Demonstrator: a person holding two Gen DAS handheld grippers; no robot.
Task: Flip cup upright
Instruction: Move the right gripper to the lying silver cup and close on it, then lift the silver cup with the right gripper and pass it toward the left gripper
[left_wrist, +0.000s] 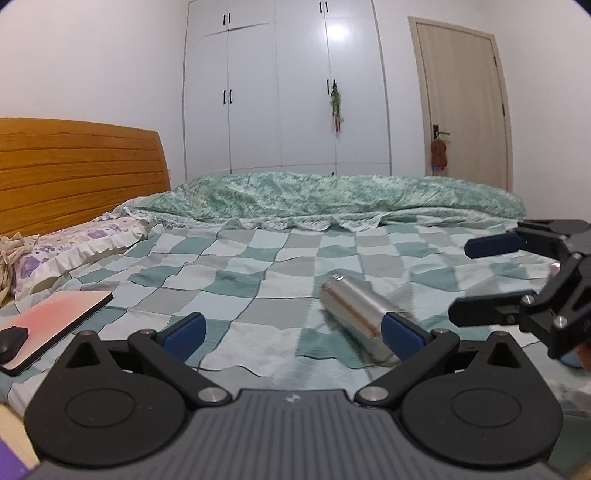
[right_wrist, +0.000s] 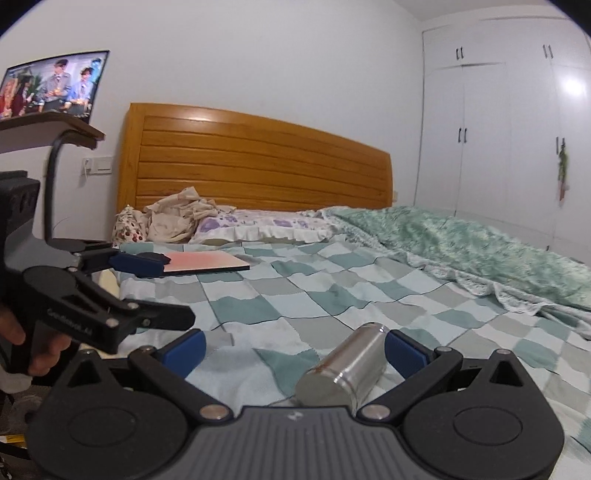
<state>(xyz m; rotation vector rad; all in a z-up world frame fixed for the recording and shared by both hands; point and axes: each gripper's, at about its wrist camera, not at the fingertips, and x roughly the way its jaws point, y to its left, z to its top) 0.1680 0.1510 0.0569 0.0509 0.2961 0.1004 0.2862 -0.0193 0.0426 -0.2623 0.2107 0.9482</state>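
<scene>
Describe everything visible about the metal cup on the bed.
The cup is a plain cylinder of brushed, silvery metal with a faint groove and a brownish streak near one end. It lies on its side on the checked bedsheet, not upright. In the right wrist view it sits between the open right gripper's fingers, close to the right-hand blue pad; contact cannot be told. Nothing grips it.

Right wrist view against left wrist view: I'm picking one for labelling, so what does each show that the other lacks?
Only the right wrist view shows the TV screen on a shelf and the wall socket.

Only the left wrist view shows the door with a brown toy on its handle.

Both show the steel cup lying on its side on the checked bedsheet, the open left gripper, the open right gripper, the headboard, the wardrobe, the pink tablet.
</scene>
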